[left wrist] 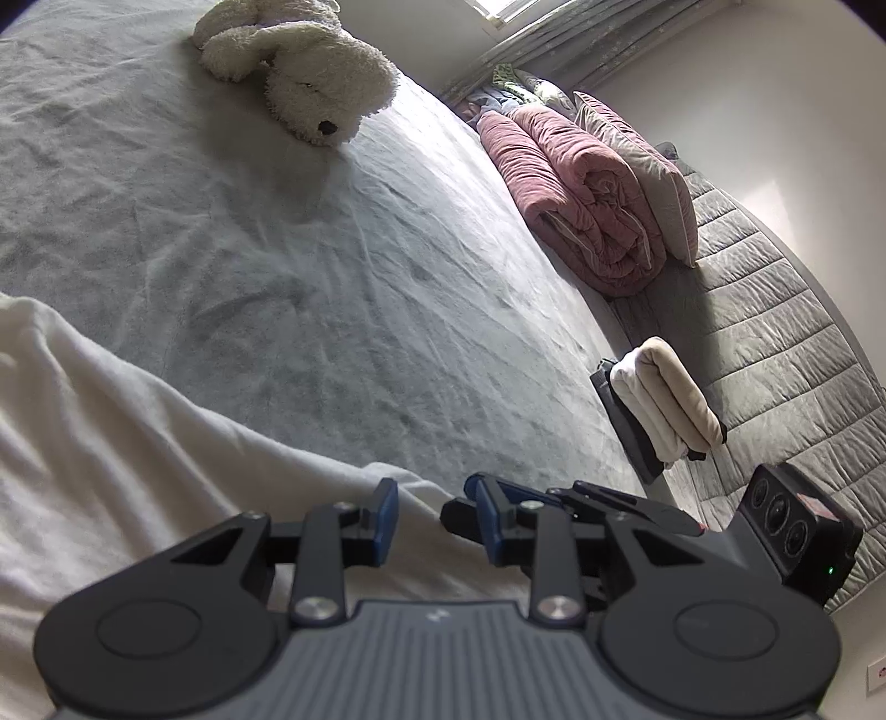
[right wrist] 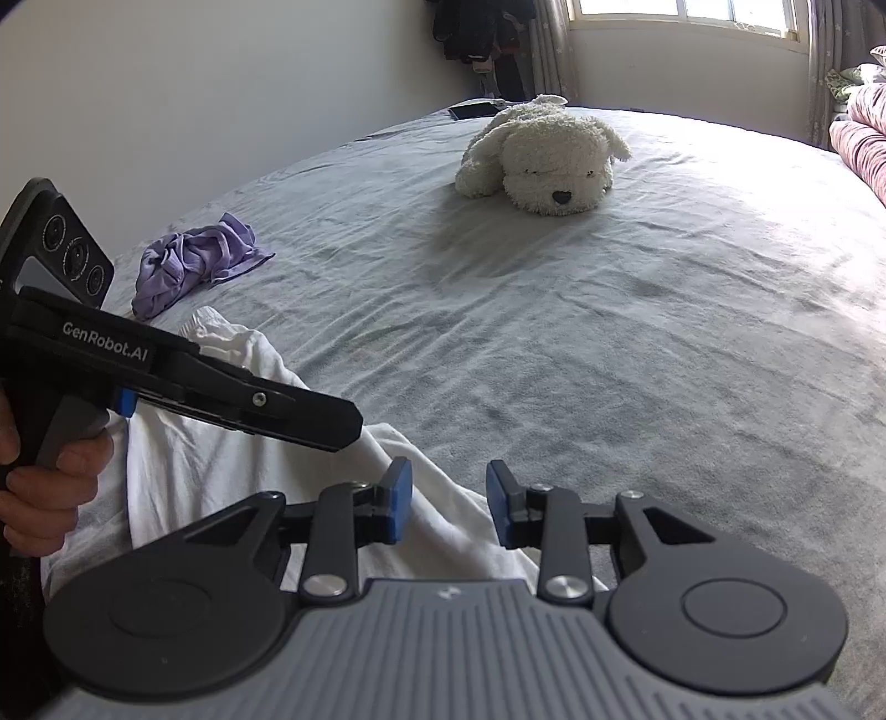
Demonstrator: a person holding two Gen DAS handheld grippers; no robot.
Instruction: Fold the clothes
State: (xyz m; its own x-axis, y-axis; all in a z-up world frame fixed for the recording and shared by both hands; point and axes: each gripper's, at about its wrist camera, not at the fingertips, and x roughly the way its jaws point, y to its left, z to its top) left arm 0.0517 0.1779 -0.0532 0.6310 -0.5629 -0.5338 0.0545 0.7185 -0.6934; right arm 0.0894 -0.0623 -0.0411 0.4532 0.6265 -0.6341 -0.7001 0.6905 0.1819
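While I hold both grippers, left gripper [left wrist: 429, 518] and right gripper [right wrist: 449, 501], jaws apart and empty over the near white garment [right wrist: 232, 471] on the bed [right wrist: 609, 332], item: a shallow pinch may drag it askew.

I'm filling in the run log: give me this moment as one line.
phase: pre-grasp | left gripper: open, over white garment | right gripper: open, at garment edge | purple garment: unfolded

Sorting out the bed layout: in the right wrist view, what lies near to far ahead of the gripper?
Right gripper → white garment → purple garment → plush dog → dark flat object → window.
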